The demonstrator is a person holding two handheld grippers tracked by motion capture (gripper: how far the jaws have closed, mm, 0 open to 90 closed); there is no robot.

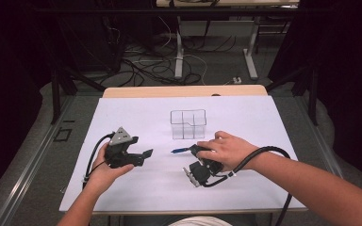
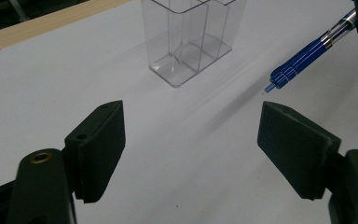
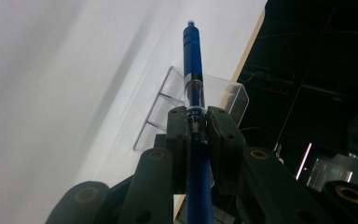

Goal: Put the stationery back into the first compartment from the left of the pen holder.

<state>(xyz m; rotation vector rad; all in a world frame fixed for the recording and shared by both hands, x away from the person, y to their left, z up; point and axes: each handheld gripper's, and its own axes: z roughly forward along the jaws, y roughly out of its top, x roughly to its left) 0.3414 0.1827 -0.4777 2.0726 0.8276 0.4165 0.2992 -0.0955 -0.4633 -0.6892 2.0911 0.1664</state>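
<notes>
A blue pen (image 1: 179,150) lies level just above the white table, its tip pointing left. My right gripper (image 1: 194,150) is shut on it; in the right gripper view the two pads (image 3: 176,126) clamp the clear part of the pen (image 3: 193,51). A clear plastic organiser box (image 1: 188,124) with several compartments stands upright just behind the pen. My left gripper (image 1: 143,157) is at the left of the table, open, with nothing between its jaws. In the left gripper view the left gripper (image 2: 191,140) faces the box (image 2: 186,42) and the pen tip (image 2: 279,79).
A white mat (image 1: 136,113) covers the table, with a wooden strip (image 1: 184,91) at its far edge. Black cables (image 1: 264,153) trail from both grippers toward the near edge. Table legs and loose cables lie on the floor beyond.
</notes>
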